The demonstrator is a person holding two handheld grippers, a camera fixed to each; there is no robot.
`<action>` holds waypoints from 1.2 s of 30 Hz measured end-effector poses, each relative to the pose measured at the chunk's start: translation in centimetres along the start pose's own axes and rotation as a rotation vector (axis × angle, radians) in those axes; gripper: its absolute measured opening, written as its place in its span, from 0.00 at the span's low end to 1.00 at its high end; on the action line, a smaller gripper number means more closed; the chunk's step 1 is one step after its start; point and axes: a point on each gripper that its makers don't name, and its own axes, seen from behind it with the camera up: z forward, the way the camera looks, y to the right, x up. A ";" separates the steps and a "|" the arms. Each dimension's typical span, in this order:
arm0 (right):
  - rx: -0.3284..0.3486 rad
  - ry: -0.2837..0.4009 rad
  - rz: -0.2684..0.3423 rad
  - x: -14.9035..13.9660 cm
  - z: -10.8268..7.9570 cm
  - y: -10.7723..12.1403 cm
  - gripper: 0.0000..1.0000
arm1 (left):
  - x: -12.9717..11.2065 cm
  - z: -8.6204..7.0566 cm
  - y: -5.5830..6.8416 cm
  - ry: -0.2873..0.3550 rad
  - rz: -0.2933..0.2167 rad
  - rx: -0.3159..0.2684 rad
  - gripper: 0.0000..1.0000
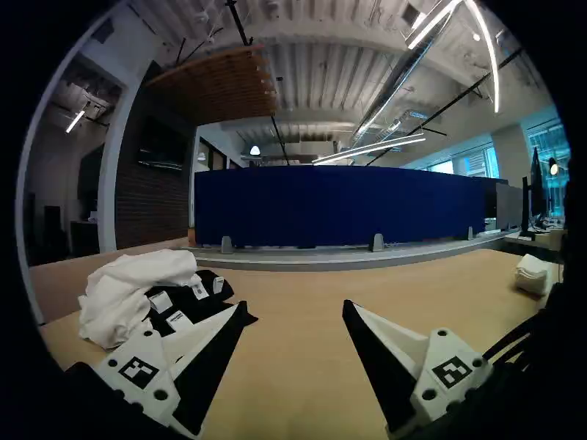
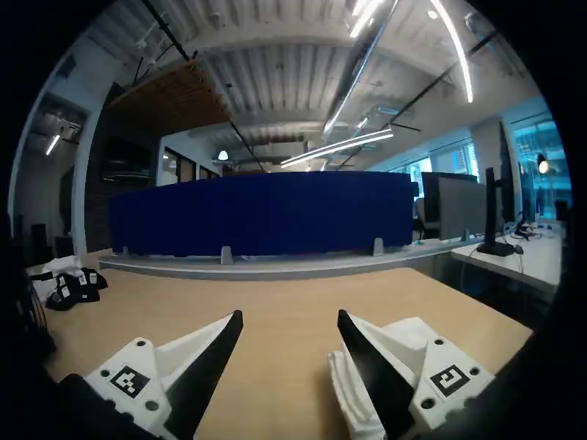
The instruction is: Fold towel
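Observation:
My left gripper stands open just above the wooden table, nothing between its fingers. To its left lies a crumpled pile of white towels on top of black ones with white tags. A folded white towel rests at the far right. My right gripper is open too, low over the table. A folded white towel lies under and beside its right finger. The crumpled towel pile is far off at the left.
A blue partition wall runs along the table's far edge on a grey rail. Desks with monitors stand off to the right. The table's right edge drops away beyond the folded towel.

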 end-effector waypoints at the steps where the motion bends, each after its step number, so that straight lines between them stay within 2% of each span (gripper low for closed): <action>1: 0.001 0.000 0.000 -0.1 0.0 -0.1 1.00 | 0.0 0.0 0.0 0.000 0.000 0.000 0.96; 18: 0.004 0.014 -0.013 -2.5 0.2 -0.6 1.00 | -0.1 -0.2 -0.1 0.000 0.000 0.000 0.96; 27: -0.006 0.019 -0.047 -2.3 -0.1 -1.1 1.00 | -0.1 -0.2 -0.1 0.000 0.000 0.000 0.96; 36: -0.004 0.048 -0.043 -1.9 -0.4 -1.4 1.00 | -0.1 -0.2 -0.1 0.000 0.000 0.000 0.96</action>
